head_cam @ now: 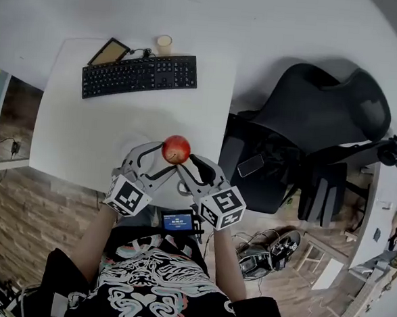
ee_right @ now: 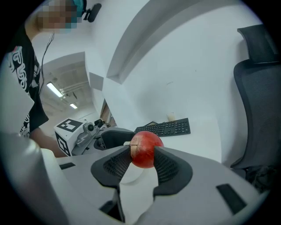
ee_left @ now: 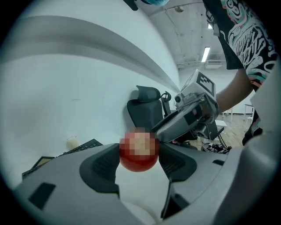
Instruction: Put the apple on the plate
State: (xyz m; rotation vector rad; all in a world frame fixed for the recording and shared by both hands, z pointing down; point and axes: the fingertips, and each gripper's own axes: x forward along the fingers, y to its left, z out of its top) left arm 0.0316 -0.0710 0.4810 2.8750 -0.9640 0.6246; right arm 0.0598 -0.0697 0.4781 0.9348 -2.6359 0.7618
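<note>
A red apple [head_cam: 177, 149] hangs above the white table [head_cam: 71, 132], caught between both grippers. In the right gripper view the apple [ee_right: 145, 150] sits between the two dark pads of my right gripper [ee_right: 144, 159], which press on its sides. My left gripper [ee_left: 139, 163] also has the apple [ee_left: 138, 151] between its pads, touching on both sides, and the right gripper's jaw rests against the top of it. A white plate [ee_right: 131, 173] lies on the table just below the apple. In the head view the grippers meet at the apple from the left [head_cam: 159, 160] and right [head_cam: 188, 162].
A black keyboard [head_cam: 139, 76], a tablet [head_cam: 109, 51] and a small cream cup [head_cam: 164, 44] lie at the table's far side. A black office chair [head_cam: 316, 129] with a phone [head_cam: 250, 165] on its seat stands close to the table's right edge.
</note>
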